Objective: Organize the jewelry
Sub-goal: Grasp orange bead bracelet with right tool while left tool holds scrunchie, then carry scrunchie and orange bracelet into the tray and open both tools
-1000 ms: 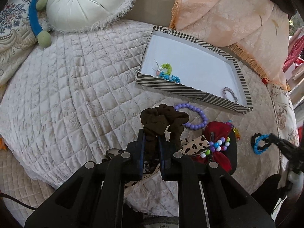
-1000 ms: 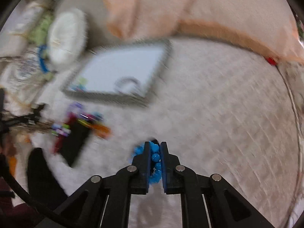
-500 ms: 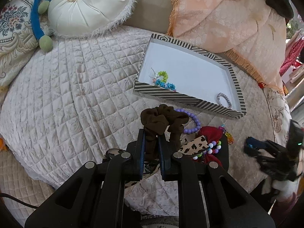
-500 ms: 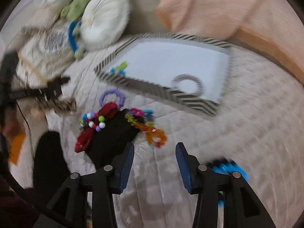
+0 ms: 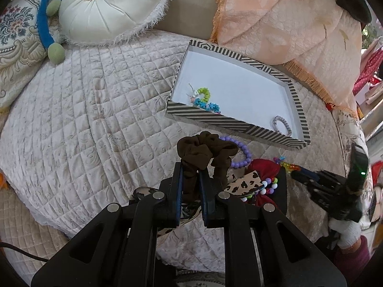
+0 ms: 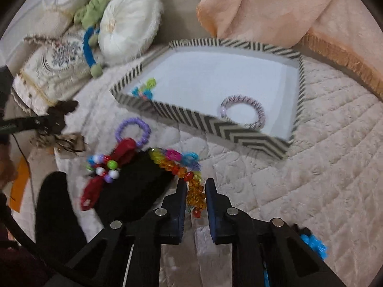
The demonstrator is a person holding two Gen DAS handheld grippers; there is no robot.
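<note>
My left gripper (image 5: 191,167) is shut on a brown scrunchie (image 5: 203,146) held above the quilt, just in front of the striped tray (image 5: 215,119). In the tray lie green and blue beads (image 5: 203,100) and a pale bracelet (image 6: 259,112). My right gripper (image 6: 195,184) has its jaws closing tight on an amber and multicoloured bead strand (image 6: 195,196) at the edge of the pile. The pile holds a purple bead bracelet (image 6: 134,129), a red bow with beads (image 6: 107,167) and a black cloth (image 6: 134,186). A blue bracelet (image 6: 313,244) lies on the quilt at lower right.
A leopard-print piece (image 5: 241,184) lies under the left gripper. A round white cushion (image 5: 110,7), a green and blue plush (image 5: 47,31) and a peach blanket (image 5: 287,24) ring the back of the quilted bed. A white-gloved hand (image 5: 347,232) holds the right gripper.
The right gripper let go of the blue bracelet, swung left to the pile, opened wide, then closed on the amber bead strand. The left gripper kept still with the scrunchie.
</note>
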